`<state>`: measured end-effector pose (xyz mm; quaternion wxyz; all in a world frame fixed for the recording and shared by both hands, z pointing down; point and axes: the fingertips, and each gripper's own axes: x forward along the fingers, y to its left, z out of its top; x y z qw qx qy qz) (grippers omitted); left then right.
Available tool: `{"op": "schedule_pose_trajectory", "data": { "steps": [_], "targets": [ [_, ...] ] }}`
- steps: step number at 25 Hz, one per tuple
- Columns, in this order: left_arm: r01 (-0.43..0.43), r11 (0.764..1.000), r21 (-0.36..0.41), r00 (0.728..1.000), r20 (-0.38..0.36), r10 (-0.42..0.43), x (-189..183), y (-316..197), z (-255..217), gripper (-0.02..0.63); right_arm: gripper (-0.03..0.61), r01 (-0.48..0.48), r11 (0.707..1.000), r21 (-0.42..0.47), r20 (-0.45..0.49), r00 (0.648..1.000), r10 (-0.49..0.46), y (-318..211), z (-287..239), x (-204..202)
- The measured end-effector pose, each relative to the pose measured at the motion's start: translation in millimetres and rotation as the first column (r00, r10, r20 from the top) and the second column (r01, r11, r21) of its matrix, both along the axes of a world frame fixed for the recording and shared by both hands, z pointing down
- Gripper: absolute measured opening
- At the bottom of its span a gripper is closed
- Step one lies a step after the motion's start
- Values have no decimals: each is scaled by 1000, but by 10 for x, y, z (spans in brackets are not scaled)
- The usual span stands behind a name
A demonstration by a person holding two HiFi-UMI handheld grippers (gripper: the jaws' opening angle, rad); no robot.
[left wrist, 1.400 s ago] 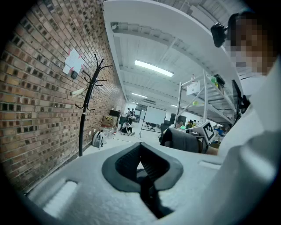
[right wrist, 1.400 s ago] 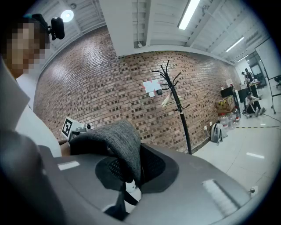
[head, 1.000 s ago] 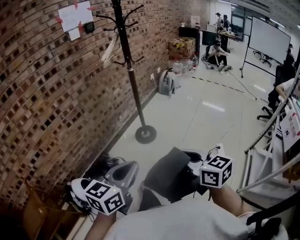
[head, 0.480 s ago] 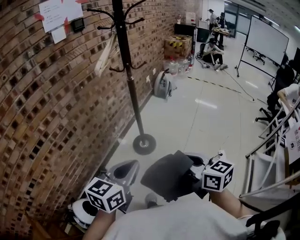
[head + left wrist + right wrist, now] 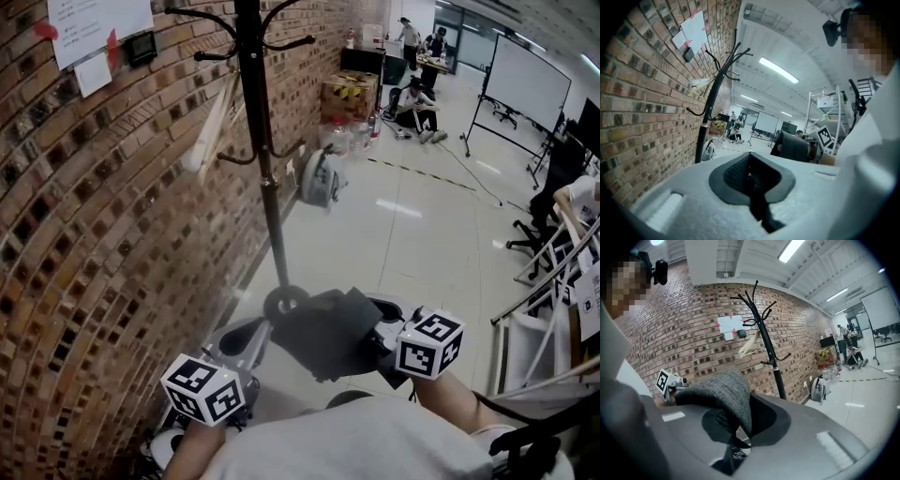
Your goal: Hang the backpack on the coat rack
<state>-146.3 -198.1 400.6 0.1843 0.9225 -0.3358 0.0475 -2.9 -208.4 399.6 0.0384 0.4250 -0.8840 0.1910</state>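
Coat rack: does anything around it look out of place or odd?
Only a small thing: a grey bag sits on the floor by the brick wall beyond the coat rack, not hung up. It stands upright, with one pale item hanging from it.

Left gripper [image 5: 751, 180]: pale grey body, dark jaw recess, jaws stood together. Could not tell whether anything sat between them. Tall black metal coat rack [image 5: 708, 117] stood upright against the red brick wall [image 5: 642, 98]. White paper sheets [image 5: 696, 29] were taped high on that wall. Dark grey fabric backpack [image 5: 792, 146] showed right of the rack. White freestanding whiteboard [image 5: 766, 125] stood far behind.
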Motion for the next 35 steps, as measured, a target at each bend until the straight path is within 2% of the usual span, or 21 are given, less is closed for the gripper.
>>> {"op": "schedule_pose_trajectory", "data": {
  "steps": [6, 12, 20, 31, 35],
  "targets": [
    [31, 999, -38, 999, -10, -32, -173, -331, 140, 2, 25, 4, 1000, -23, 3, 1000, -4, -554, -12, -112],
    [64, 997, -35, 998, 19, -63, -229, -793, 123, 2, 25, 27, 998, -57, 17, 1000, -26, -1028, 86, -224],
    [92, 991, -93, 996, 30, -89, -227, -1432, 313, 2, 25, 65, 995, -81, 25, 998, -63, -1687, 172, -316],
    [153, 988, -34, 987, 48, -152, -316, -2042, 48, 2, 25, 93, 993, -67, 28, 995, -92, -2593, -107, -445],
    [173, 984, -37, 984, 50, -171, -346, -2162, 34, 2, 26, 76, 993, -93, 30, 997, -74, -2927, -206, -496]
  ]
}}
